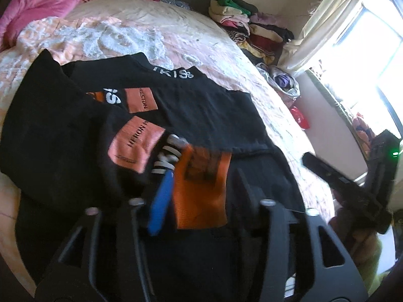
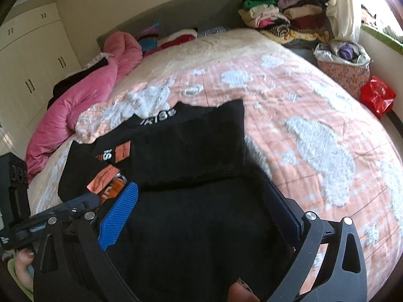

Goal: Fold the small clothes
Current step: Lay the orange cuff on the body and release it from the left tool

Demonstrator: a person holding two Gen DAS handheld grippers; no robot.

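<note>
A black top with orange patches and white lettering lies partly folded on the pink-and-white bedspread. My left gripper hovers low over its near edge. Its blue pad and dark finger stand apart, with an orange patch lying loose between them and no pad pressing on it. In the right wrist view the same top spreads under my right gripper, whose fingers stand wide apart over the black cloth. The left gripper shows at the lower left there, the right gripper at the right edge of the left view.
A pink duvet is bunched along the bed's left side. Stacks of folded clothes sit at the head on the right. A flowered bag and a red bag stand beside the bed. Wardrobes line the left wall.
</note>
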